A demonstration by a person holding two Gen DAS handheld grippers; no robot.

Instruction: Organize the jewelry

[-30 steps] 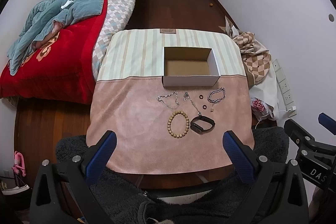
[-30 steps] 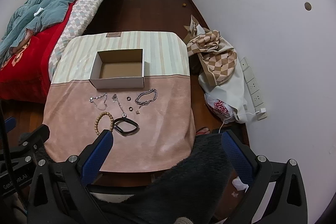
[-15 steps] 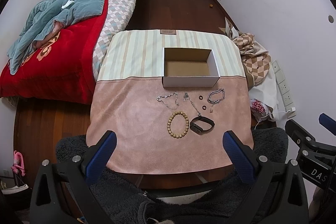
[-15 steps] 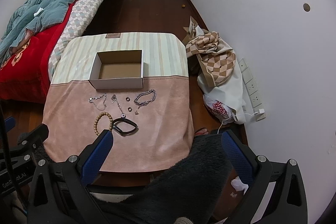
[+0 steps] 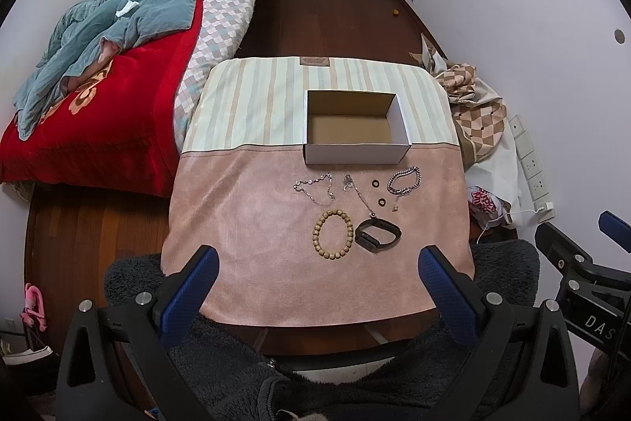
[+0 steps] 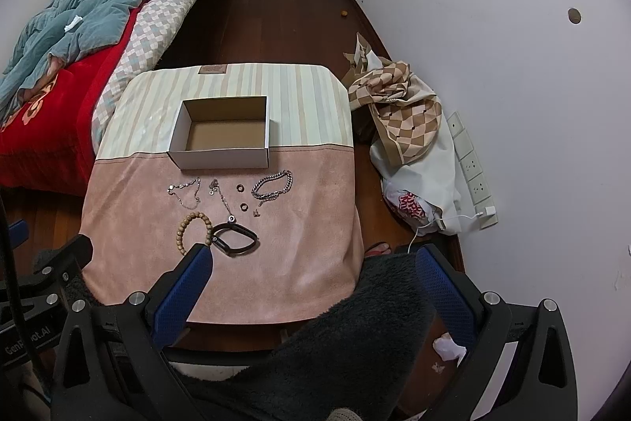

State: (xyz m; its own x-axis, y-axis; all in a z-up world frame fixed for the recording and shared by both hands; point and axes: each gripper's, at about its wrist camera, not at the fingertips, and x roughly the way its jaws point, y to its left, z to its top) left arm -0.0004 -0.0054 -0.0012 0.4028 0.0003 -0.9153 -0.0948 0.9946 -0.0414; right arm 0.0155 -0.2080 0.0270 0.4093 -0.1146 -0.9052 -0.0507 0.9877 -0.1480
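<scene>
Above the table (image 5: pixel 244 223), the left gripper (image 5: pixel 315 275) and right gripper (image 6: pixel 315 275) both gape with nothing between their fingers, short of the wooden bead bracelet (image 5: pixel 333 234) and open box (image 5: pixel 355 152).

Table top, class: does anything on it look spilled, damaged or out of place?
Nothing stands out. The box sits upright and empty; the bead bracelet, black band and chains lie flat and separate on the pink cloth.

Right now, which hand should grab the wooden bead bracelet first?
Probably left. The left gripper is open and the wooden bead bracelet lies nearly centred ahead of it. The right gripper is open too, but aims past the table's right edge.
</scene>
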